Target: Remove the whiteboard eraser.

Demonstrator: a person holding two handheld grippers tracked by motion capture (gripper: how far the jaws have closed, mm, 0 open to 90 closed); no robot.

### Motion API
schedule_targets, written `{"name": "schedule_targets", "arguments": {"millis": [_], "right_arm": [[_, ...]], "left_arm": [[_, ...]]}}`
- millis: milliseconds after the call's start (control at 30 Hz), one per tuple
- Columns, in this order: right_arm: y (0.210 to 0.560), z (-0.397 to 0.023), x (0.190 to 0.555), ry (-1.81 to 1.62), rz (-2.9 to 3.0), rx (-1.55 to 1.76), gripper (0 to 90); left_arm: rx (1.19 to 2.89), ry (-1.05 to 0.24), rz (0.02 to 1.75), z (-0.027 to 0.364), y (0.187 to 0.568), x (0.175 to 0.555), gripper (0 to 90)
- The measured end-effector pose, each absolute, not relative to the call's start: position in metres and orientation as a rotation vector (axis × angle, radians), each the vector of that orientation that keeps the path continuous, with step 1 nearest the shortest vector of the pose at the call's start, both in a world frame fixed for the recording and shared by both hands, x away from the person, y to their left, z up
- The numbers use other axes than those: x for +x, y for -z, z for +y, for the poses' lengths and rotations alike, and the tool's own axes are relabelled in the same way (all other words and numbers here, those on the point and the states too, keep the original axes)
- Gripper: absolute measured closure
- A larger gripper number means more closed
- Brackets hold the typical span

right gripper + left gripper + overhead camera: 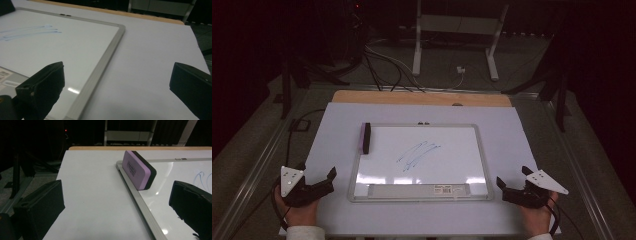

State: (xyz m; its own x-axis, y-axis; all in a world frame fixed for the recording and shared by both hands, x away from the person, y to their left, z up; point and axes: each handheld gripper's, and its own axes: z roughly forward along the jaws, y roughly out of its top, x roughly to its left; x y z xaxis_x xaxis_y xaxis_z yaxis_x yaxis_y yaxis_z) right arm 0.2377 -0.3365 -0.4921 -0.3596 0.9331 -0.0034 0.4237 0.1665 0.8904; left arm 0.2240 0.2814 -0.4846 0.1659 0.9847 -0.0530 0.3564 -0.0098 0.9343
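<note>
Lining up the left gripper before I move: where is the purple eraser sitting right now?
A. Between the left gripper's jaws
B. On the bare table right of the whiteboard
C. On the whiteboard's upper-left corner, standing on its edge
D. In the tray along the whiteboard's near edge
C: the eraser stands on edge at the upper-left corner of the whiteboard, clear of the open left gripper.

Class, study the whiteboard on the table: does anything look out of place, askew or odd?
Two things. The purple eraser stands on its long edge at the far left corner of the whiteboard, just inside the frame, rather than lying flat. Blue scribbles mark the middle of the board. Nothing looks spilled or damaged.
</note>
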Motion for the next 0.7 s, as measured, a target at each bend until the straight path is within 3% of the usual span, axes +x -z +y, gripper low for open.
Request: {"name": "schedule_targets", "arguments": {"millis": [700], "right_arm": [[0.4864, -0.3340, 0.2356, -1.138, 1.814, 1.221, 0.2]], "left_arm": [[1.574, -0.887, 1.343, 0.2751, 0.4769, 0.2213, 0.6]]}}
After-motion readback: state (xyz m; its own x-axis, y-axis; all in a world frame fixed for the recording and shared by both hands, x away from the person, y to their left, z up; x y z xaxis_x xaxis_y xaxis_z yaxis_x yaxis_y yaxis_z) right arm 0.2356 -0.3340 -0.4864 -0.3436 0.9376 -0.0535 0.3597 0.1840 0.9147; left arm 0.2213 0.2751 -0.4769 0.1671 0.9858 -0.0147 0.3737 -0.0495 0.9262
